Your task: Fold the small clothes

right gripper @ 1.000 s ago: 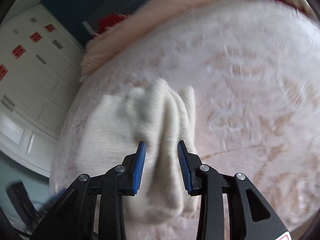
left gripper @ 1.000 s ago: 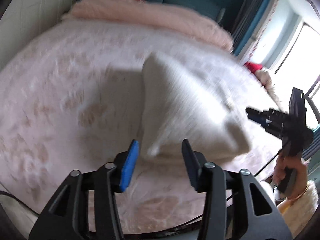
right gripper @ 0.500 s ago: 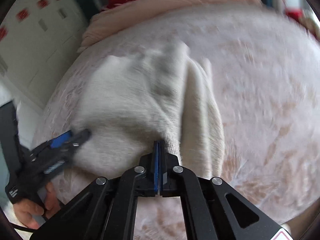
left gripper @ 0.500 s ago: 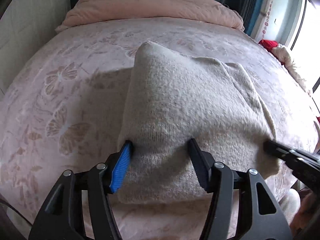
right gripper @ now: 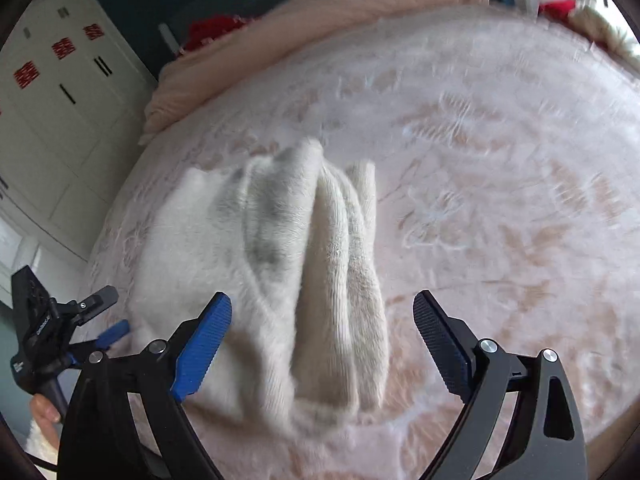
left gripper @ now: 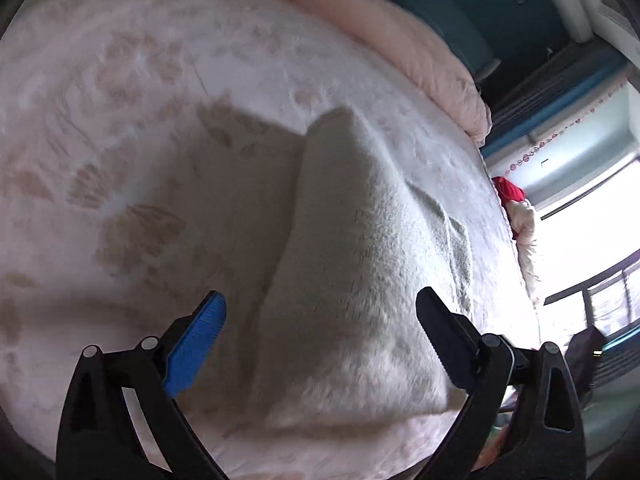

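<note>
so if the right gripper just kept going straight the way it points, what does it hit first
Most likely the cream sweater: its bunched folds lie right between the open fingers of the right gripper. Depth is blurry, but nothing else shows in that line before the pink bedspread.

Folded sweater (left gripper: 360, 280) lies on bed (left gripper: 140, 120), quilt (left gripper: 400, 40) behind.

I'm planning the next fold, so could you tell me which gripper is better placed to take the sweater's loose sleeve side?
Probably the right gripper: it is open directly over the bunched sleeve folds of the sweater. The left gripper, also open, faces the already flat edge.
</note>
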`<state>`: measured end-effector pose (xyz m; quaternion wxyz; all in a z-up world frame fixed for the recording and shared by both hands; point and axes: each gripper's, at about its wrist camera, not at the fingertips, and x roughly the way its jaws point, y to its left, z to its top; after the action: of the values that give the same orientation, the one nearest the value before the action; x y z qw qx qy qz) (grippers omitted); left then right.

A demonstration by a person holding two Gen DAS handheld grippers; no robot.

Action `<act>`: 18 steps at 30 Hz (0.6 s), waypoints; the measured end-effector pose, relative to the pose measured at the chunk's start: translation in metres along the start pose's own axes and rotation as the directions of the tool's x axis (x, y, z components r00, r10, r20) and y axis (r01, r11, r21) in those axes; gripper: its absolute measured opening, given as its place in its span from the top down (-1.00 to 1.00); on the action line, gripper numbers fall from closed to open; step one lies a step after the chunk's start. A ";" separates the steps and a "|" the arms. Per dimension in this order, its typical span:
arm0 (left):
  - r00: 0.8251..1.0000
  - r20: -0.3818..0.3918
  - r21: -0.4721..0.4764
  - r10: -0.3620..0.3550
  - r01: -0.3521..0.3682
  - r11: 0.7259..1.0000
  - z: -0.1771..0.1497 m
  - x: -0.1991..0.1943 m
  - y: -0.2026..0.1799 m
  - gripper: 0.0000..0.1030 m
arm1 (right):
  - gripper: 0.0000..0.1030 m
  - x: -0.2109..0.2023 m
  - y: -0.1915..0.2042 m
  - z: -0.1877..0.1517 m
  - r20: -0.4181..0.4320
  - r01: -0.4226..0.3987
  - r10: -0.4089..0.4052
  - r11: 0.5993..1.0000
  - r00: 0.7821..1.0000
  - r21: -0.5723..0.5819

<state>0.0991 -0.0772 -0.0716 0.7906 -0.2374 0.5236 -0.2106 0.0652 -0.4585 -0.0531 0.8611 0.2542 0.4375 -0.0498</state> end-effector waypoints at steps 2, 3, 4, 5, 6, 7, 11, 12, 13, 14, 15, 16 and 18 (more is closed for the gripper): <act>0.999 -0.047 -0.014 -0.015 0.015 1.000 0.000 0.018 -0.001 -0.82 | -0.78 0.031 -0.016 0.001 -0.087 -0.007 0.011 0.999 0.996 0.046; 0.995 -0.098 -0.022 -0.018 0.016 1.000 -0.002 0.035 0.000 -0.82 | -0.78 0.040 -0.018 0.000 -0.117 -0.024 0.031 0.998 0.993 0.066; 0.992 -0.122 -0.028 -0.017 0.014 0.999 -0.004 0.042 0.000 -0.82 | -0.79 0.049 -0.021 -0.006 -0.146 -0.062 0.077 0.993 0.986 0.102; 0.988 -0.147 -0.041 -0.045 0.039 0.998 -0.007 0.051 0.000 -0.84 | -0.81 0.057 -0.026 -0.009 -0.141 -0.094 0.115 0.984 0.983 0.150; 0.988 -0.144 -0.035 -0.048 0.043 0.998 -0.008 0.053 -0.001 -0.83 | -0.65 0.058 -0.027 -0.010 -0.118 -0.107 0.128 0.980 0.985 0.168; 0.990 -0.136 -0.018 -0.041 0.039 0.999 -0.008 0.054 -0.003 -0.73 | -0.34 0.059 -0.027 -0.010 -0.111 -0.125 0.146 0.976 0.983 0.180; 0.987 -0.138 -0.025 -0.084 0.081 0.996 -0.002 0.043 -0.011 0.12 | 0.31 0.043 -0.013 -0.005 -0.082 -0.188 0.208 0.961 0.975 0.201; 0.987 -0.129 0.006 -0.095 0.096 0.995 0.002 0.032 -0.019 0.16 | 0.34 0.034 -0.007 -0.003 -0.063 -0.197 0.212 0.963 0.975 0.186; 0.988 -0.115 0.032 -0.100 0.105 0.994 0.005 0.024 -0.025 0.20 | 0.35 0.021 0.003 0.000 -0.040 -0.213 0.223 0.963 0.974 0.165; 0.989 -0.095 0.058 -0.114 0.120 0.991 0.008 0.012 -0.032 0.22 | 0.35 0.006 0.017 0.005 -0.010 -0.229 0.233 0.964 0.973 0.132; 0.988 -0.075 0.079 -0.135 0.141 0.987 0.013 -0.004 -0.039 0.22 | 0.35 -0.009 0.032 0.010 0.015 -0.237 0.237 0.967 0.971 0.096; 0.986 -0.055 0.096 -0.158 0.163 0.982 0.019 -0.020 -0.045 0.22 | 0.35 -0.024 0.049 0.015 0.040 -0.245 0.243 0.968 0.969 0.057; 0.981 -0.009 0.134 -0.194 0.193 0.972 0.031 -0.053 -0.051 0.22 | 0.35 -0.054 0.086 0.024 0.090 -0.264 0.265 0.964 0.960 -0.022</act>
<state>0.1046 -0.0819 0.0084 0.7817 -0.2339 0.4810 -0.3209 0.0760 -0.4034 0.0349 0.8805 0.3037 0.3595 0.0561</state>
